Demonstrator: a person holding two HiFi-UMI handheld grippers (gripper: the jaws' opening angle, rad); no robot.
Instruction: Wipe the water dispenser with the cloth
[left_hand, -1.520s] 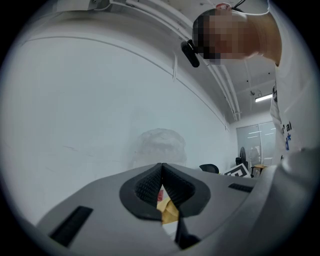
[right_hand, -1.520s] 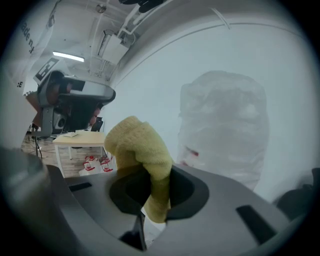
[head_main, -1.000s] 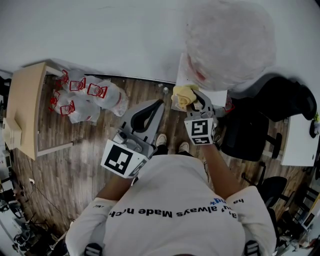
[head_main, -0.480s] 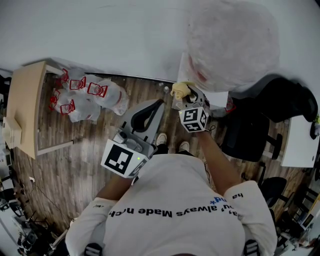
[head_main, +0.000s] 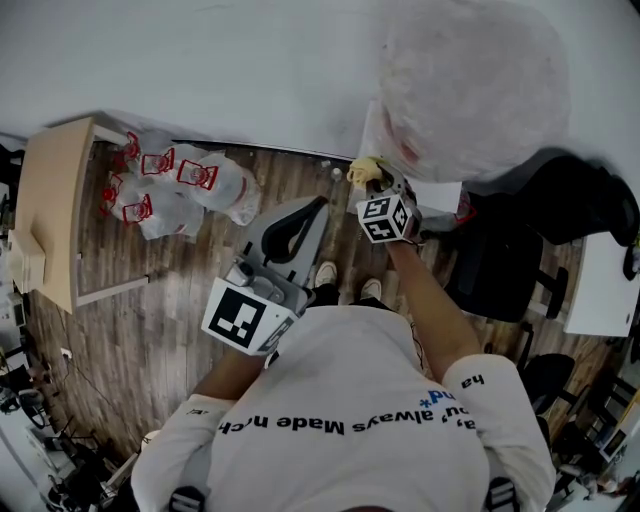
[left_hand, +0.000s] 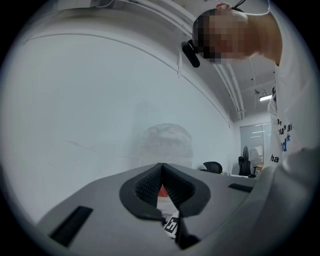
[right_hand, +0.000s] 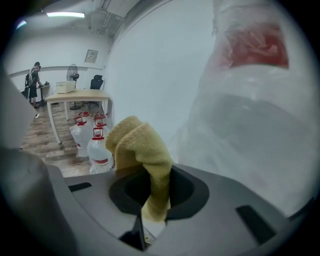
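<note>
The water dispenser (head_main: 372, 148) stands against the white wall, its top bottle (head_main: 465, 90) wrapped in cloudy plastic. My right gripper (head_main: 377, 183) is shut on a yellow cloth (head_main: 362, 170) that reaches the dispenser's front left corner. In the right gripper view the cloth (right_hand: 142, 150) bulges out between the jaws of the right gripper (right_hand: 155, 200), close beside the plastic-wrapped bottle (right_hand: 250, 100). Lower left, my left gripper (head_main: 303, 222) is held near my chest, away from the dispenser. It is shut with nothing in it (left_hand: 161, 169), and the wrapped bottle (left_hand: 167, 142) shows far ahead of it.
Several water jugs with red caps (head_main: 180, 190) lie on the wooden floor at the left, beside a light wooden table (head_main: 50, 225). A black office chair (head_main: 520, 260) and a white desk (head_main: 600, 290) stand right of the dispenser. A person (right_hand: 34, 75) stands far off.
My right gripper has moved up and a little left with the cloth, closer to the dispenser. The left gripper has stayed where it was.
</note>
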